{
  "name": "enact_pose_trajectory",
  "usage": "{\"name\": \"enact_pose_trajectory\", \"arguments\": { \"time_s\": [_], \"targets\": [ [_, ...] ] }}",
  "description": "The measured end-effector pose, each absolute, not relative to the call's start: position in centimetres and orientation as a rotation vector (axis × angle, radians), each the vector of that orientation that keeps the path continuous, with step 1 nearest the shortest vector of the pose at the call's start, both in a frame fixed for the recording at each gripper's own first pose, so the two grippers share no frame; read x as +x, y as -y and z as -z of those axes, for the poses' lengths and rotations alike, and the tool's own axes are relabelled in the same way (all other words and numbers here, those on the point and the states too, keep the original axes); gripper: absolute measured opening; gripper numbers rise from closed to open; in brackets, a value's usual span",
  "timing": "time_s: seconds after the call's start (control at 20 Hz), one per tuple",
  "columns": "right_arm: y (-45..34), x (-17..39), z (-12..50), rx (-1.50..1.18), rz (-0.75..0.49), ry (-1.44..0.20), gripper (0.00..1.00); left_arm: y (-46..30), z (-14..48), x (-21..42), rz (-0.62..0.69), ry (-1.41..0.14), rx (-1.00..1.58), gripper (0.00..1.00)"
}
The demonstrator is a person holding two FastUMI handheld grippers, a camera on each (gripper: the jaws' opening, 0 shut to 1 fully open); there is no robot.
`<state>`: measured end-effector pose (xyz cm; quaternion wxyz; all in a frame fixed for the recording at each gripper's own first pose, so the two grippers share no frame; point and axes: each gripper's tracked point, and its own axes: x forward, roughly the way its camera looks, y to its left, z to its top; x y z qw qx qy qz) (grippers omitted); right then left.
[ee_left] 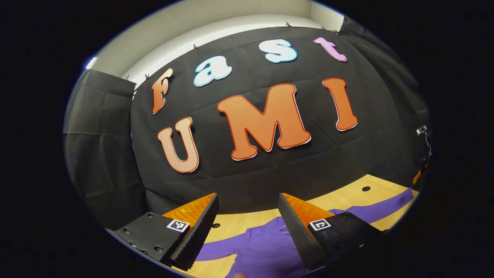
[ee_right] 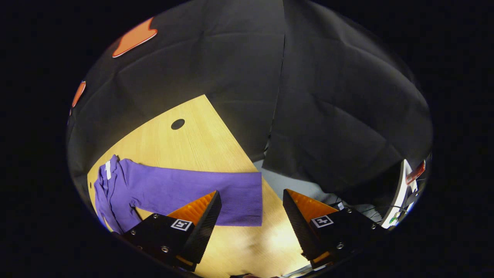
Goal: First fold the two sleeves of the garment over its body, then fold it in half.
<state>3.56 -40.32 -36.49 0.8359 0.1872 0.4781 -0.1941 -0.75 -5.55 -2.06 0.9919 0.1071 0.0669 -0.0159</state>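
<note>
A purple long-sleeved garment (ee_right: 170,187) lies flat on the wooden table (ee_right: 193,135). In the right gripper view one sleeve stretches toward the table's right edge, its cuff (ee_right: 247,199) just beyond my right gripper (ee_right: 251,212), which hangs open above it with nothing between its fingers. A white label (ee_right: 107,169) shows at the garment's neck. In the left gripper view the purple garment (ee_left: 262,247) spreads below my left gripper (ee_left: 249,220), which is open and empty above it, and a sleeve (ee_left: 382,208) runs off to the right.
The table has a dark round hole (ee_right: 178,124) near its far side and another hole (ee_left: 366,189) in the left gripper view. Black cloth walls close in behind the table. Beyond the table's right edge lie grey floor (ee_right: 285,185) and some equipment (ee_right: 405,193).
</note>
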Motion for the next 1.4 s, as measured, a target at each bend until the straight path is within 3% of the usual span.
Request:
{"name": "enact_pose_trajectory", "arguments": {
  "time_s": [0.3, 0.45, 0.5, 0.9, 0.95, 1.0, 1.05, 1.2, 1.25, 1.3, 1.35, 1.4],
  "targets": [
    [38.7, 3.4, 38.7, 0.511, 0.334, -1.209, 0.95, 5.8, 2.6, -1.1, 0.053, -0.155, 0.226, 1.00],
    [38.0, 2.2, 40.5, 0.561, 0.305, -1.337, 0.93, 5.6, 2.8, -1.3, 0.049, -0.165, 0.228, 0.97],
    [37.6, 2.1, 40.8, 0.599, 0.297, -1.356, 0.91, 5.5, 2.9, -1.3, 0.045, -0.170, 0.229, 1.00],
    [38.3, 3.9, 43.3, 0.630, 0.325, -1.395, 0.85, 5.1, 3.5, -2.0, 0.033, -0.201, 0.243, 0.97],
    [38.1, 4.3, 43.7, 0.636, 0.323, -1.395, 0.83, 5.2, 3.5, -2.1, 0.036, -0.202, 0.248, 0.97],
    [38.1, 4.4, 44.0, 0.636, 0.327, -1.403, 0.69, 5.2, 3.4, -2.1, 0.038, -0.201, 0.254, 0.97],
    [38.2, 4.5, 44.4, 0.637, 0.340, -1.408, 0.80, 5.1, 3.4, -2.1, 0.040, -0.200, 0.261, 0.97],
    [38.5, 5.0, 45.0, 0.640, 0.349, -1.404, 0.76, 4.8, 3.2, -2.1, 0.032, -0.196, 0.273, 0.96],
    [38.6, 4.9, 45.0, 0.636, 0.357, -1.417, 0.85, 4.8, 3.3, -2.3, 0.030, -0.199, 0.275, 0.96],
    [38.9, 5.3, 45.1, 0.637, 0.363, -1.399, 0.71, 4.7, 3.4, -2.3, 0.029, -0.206, 0.276, 0.96],
    [38.9, 5.3, 45.3, 0.635, 0.363, -1.405, 0.68, 4.6, 3.4, -2.5, 0.024, -0.210, 0.276, 0.96],
    [38.8, 5.0, 45.3, 0.633, 0.369, -1.419, 0.77, 4.6, 3.5, -2.4, 0.022, -0.214, 0.273, 1.00]
  ]
}}
